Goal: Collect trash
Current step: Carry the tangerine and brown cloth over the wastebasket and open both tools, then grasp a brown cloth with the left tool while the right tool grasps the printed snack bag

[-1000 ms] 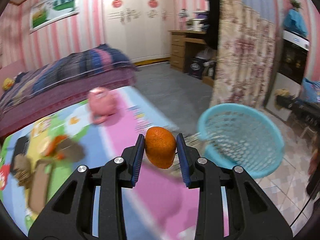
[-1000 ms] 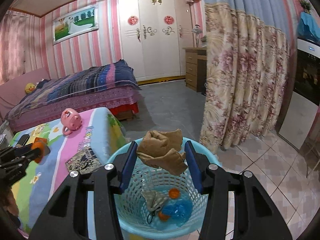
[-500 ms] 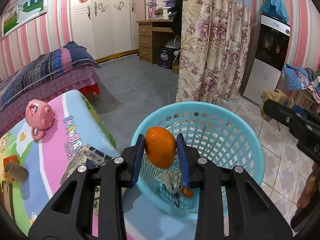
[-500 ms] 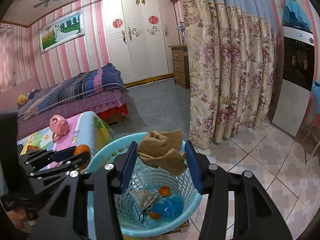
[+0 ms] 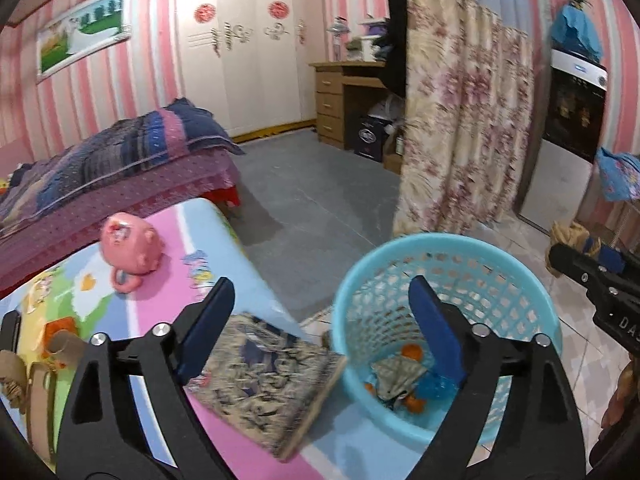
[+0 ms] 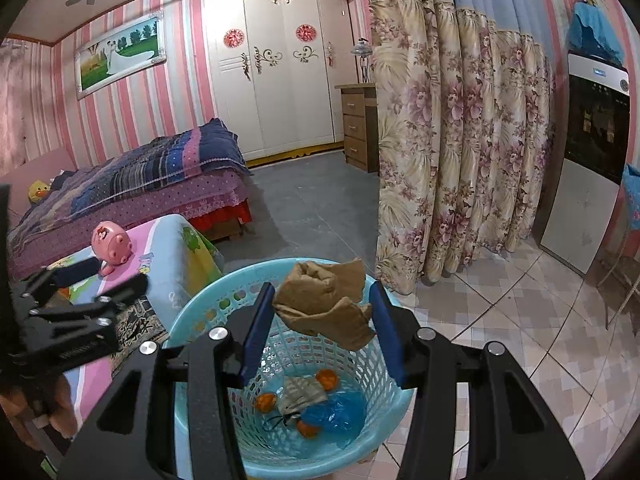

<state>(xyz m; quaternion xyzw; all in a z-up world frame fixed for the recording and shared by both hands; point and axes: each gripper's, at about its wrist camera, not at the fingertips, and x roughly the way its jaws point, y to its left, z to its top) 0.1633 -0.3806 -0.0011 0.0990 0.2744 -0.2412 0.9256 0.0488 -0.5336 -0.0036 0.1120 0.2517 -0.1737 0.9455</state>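
Observation:
My left gripper [image 5: 320,312] is open and empty, above the gap between the table edge and the light blue basket [image 5: 520,280]. The basket holds several orange fruits [image 6: 327,379], a grey mask [image 6: 302,396] and a blue bag [image 6: 340,410]. My right gripper [image 6: 320,312] is shut on a crumpled brown paper [image 6: 326,304] and holds it above the basket [image 6: 200,308]. The left gripper also shows at the left of the right wrist view [image 6: 76,304].
The table has a colourful cover [image 5: 160,308] with a pink piggy bank [image 5: 130,246], a patterned book [image 5: 268,364] at its corner and brown trash [image 5: 32,380] at the far left. A floral curtain [image 6: 460,160] hangs behind the basket. A bed [image 6: 140,184] stands at the back.
My left gripper has opened and let go of the orange, which now lies in the basket. My right gripper still holds the brown paper above the basket.

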